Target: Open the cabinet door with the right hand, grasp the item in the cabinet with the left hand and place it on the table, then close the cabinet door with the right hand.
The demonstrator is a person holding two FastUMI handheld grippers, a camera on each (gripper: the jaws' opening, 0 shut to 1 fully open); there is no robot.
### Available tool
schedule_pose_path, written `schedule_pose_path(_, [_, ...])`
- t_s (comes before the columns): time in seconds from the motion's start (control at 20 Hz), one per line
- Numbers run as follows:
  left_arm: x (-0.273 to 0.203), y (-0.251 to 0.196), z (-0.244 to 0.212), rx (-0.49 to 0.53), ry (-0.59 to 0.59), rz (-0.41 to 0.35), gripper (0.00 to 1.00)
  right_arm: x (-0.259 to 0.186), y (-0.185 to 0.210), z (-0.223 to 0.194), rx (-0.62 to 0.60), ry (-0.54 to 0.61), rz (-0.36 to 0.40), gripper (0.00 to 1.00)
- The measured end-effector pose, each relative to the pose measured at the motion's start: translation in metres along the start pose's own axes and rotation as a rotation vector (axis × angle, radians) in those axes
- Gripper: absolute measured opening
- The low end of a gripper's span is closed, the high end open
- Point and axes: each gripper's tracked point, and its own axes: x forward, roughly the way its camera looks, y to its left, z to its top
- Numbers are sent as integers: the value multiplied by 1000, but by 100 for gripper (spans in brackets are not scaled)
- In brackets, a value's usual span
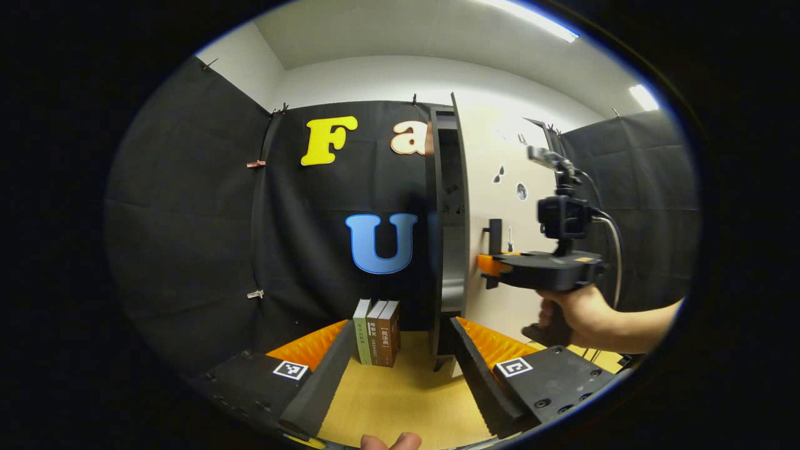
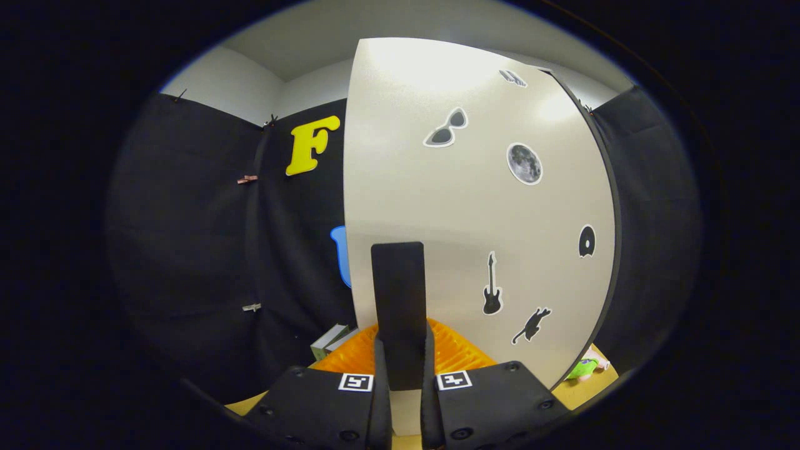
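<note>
Pinching the door handle [image 2: 398, 312], your right tool [image 2: 403, 369] has both fingers pressed on it, the cabinet door [image 2: 475, 206] partly swung out. Your left tool [image 1: 394, 362] hangs spread above the worktop [image 1: 400, 400], holding nothing. Three books [image 1: 377, 331] stand upright beside the cabinet [image 1: 447, 250]. A green item [image 2: 582, 369] shows past the door's lower edge.

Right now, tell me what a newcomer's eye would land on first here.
The pale cabinet door, dotted with stickers, looms in the right gripper view, where the right gripper is shut on its dark handle. In the left gripper view, three upright books stand on the yellow table just beyond the open left gripper.
</note>
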Motion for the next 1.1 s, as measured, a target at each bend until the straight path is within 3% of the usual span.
schedule_pose_path(0.45, [24,-21,1,13,-5,-28,93,-61,-30,8,-25,-13,12,22])
schedule_pose_path(0.9, [34,-34,-6,-36,3,-40,93,-93,-58,12,-46,3,-48,21])
schedule_pose_path(1.1, [42,-38,0,5,-6,-36,94,-103,-73,14,-41,-12,-89,21])
